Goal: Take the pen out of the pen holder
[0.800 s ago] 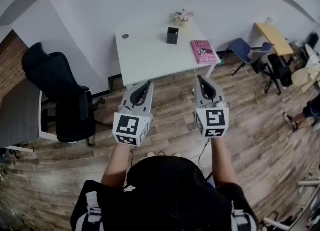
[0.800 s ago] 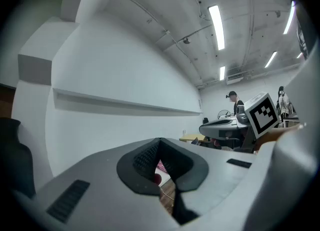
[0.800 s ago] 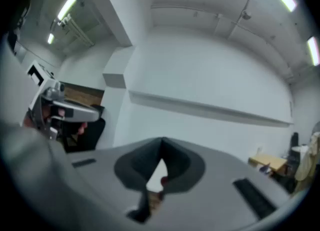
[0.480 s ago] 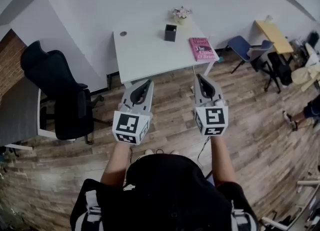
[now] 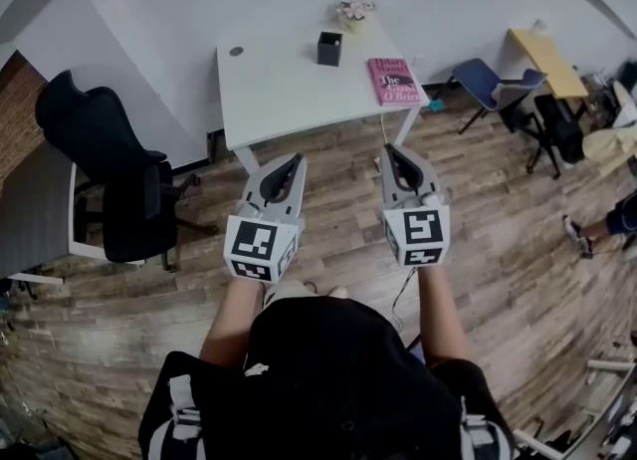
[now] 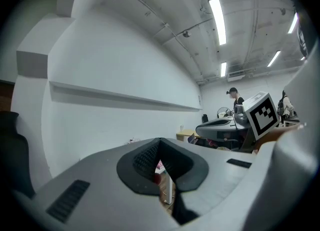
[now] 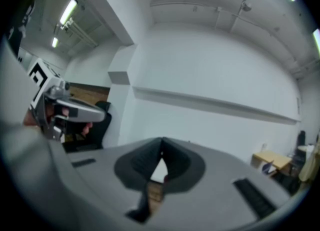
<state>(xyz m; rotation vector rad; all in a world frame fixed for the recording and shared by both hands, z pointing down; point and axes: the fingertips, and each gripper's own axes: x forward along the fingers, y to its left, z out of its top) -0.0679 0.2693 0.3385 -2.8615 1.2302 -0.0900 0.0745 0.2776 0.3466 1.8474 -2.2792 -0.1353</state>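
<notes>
A small black pen holder (image 5: 329,48) stands near the far edge of the white table (image 5: 289,95); I cannot make out a pen in it. Both grippers hang over the wooden floor, well short of the table. My left gripper (image 5: 295,159) is shut with nothing in it, its tips pointing at the table's near edge. My right gripper (image 5: 389,148) is also shut and empty, level with the left. In the left gripper view the left gripper's (image 6: 160,142) jaws meet at the tip. The right gripper (image 7: 161,142) looks the same in the right gripper view.
A pink book (image 5: 391,80) and a small flower pot (image 5: 354,10) share the table. A black office chair (image 5: 105,174) and a grey desk (image 5: 35,219) stand to the left. A blue chair (image 5: 493,95) and yellow table (image 5: 547,65) are at the right.
The table with the pen holder has slid up and left in the head view. Both grippers hold almost the same place and stay shut.
</notes>
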